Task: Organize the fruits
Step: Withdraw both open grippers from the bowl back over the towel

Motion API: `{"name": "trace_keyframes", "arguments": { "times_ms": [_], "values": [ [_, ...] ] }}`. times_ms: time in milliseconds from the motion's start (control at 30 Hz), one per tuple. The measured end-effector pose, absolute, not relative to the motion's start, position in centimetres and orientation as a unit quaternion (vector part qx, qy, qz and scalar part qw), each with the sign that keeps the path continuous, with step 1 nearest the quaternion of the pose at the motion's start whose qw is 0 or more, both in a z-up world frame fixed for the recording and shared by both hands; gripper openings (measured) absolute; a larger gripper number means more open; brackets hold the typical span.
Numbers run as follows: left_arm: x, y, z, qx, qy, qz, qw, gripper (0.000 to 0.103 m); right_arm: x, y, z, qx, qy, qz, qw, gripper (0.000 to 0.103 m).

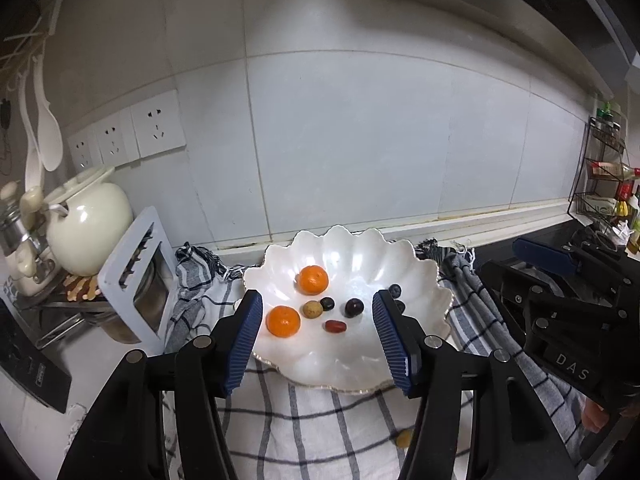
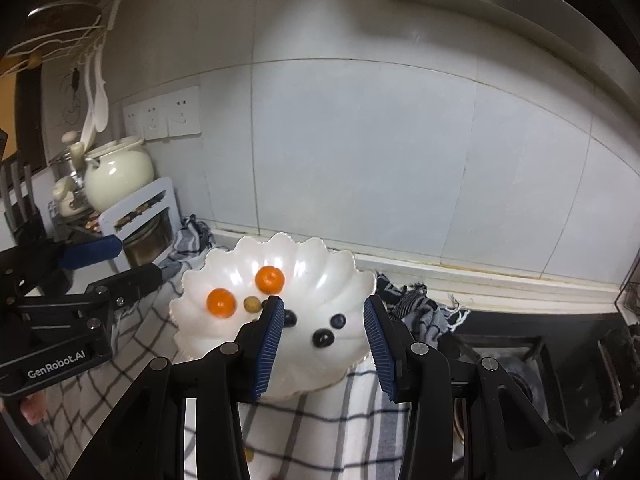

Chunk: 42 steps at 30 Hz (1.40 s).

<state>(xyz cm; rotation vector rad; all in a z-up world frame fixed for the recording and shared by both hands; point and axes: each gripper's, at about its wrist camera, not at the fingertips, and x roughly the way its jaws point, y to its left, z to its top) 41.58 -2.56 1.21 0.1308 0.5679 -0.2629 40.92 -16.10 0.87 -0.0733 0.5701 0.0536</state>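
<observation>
A white scalloped bowl [image 1: 416, 280] sits on a checked cloth. It holds two oranges [image 1: 312, 279] [image 1: 283, 321], a tan longan [image 1: 312, 309], dark grapes [image 1: 354, 307], a red date [image 1: 335, 326] and blueberries [image 1: 395, 290]. My left gripper [image 1: 318, 334] is open and empty, just above the bowl's near rim. The bowl also shows in the right wrist view [image 2: 344, 268], with oranges [image 2: 270, 279] and dark berries [image 2: 323, 338]. My right gripper [image 2: 324, 342] is open and empty over the bowl. A small yellowish fruit [image 1: 404, 438] lies on the cloth under the left gripper.
A checked cloth [image 1: 304, 420] covers the counter. A cream pot [image 1: 90, 228], a white rack [image 1: 138, 276] and utensils stand at the left. A gas stove [image 2: 560, 368] is at the right. A spice rack [image 1: 604, 176] stands far right. Tiled wall behind.
</observation>
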Motion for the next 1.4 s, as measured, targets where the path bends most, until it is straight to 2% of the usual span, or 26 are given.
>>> {"name": "trace_keyframes", "arguments": {
  "times_ms": [567, 1400],
  "values": [
    [34.9, -1.9, -0.4, 0.103, 0.264, -0.14, 0.949, 0.058, 33.8, -15.3, -0.3, -0.042, 0.253, 0.013, 0.966, 0.043],
    [31.2, -2.5, -5.6, 0.146, 0.278, -0.194, 0.929, 0.058, 29.0, -15.0, -6.2, -0.018, 0.292, 0.02, 0.956, 0.043]
  ]
}}
